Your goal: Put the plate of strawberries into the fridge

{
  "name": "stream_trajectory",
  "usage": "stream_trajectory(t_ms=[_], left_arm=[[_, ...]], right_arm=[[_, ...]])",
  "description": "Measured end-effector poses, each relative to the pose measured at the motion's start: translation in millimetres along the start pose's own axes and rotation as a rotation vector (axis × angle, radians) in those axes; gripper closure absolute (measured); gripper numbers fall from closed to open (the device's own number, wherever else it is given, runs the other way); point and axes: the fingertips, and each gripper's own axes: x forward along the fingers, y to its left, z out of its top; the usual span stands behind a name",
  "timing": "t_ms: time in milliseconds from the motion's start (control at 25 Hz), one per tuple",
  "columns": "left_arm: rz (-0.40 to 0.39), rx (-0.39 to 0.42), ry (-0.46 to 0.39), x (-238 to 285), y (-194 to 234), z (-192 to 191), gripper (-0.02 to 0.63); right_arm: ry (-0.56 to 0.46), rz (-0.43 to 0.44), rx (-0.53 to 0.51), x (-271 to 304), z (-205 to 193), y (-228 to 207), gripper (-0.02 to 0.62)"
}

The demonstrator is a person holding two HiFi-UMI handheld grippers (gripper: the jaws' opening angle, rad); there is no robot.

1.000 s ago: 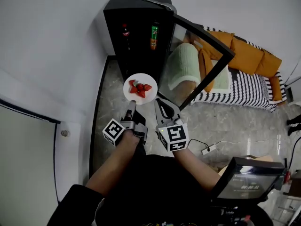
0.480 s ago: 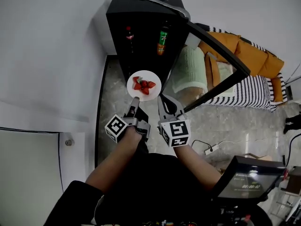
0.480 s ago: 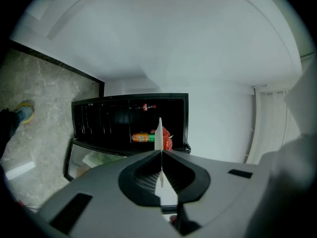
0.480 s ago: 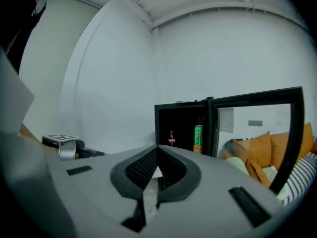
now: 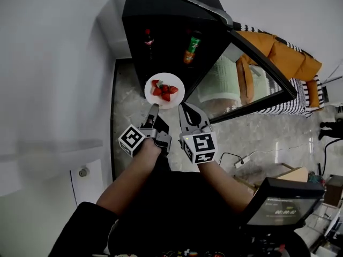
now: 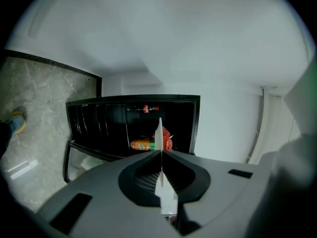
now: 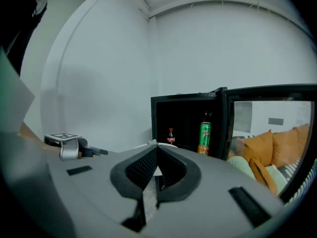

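One round white plate (image 5: 173, 99) of strawberries (image 5: 164, 90), rim pinched by left gripper (image 5: 152, 109); right gripper (image 5: 185, 110) pressed together.

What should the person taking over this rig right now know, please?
Left gripper: shut on the rim of the plate, holding it in the air in front of the fridge.
Right gripper: jaws together, apparently empty, tips beside the plate's rim.
Strawberries are on the plate. The fridge door is open; a dark bottle and a green can stand inside.
Done: plate picked up, door open. Left: set the plate inside, release.
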Motion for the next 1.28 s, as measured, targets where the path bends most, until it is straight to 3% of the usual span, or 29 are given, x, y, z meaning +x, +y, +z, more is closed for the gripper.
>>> stream_trajectory(t_ms=[440,800,1280], left_arm=[[-0.007,0.004,0.055,47,1,46,0.597],[0.033,-0.004,0.046,86,28,53,0.596],[0.034,0.018,-0.024,156,90,73,0.596]], right_arm=[[-0.017,-0.045,-0.032,53,15,2,0.591],[-0.024,-0.036,-0.012,97,7,-21,0.591],[-0.003,-0.025,0.041,169,-49,-69,0.591]])
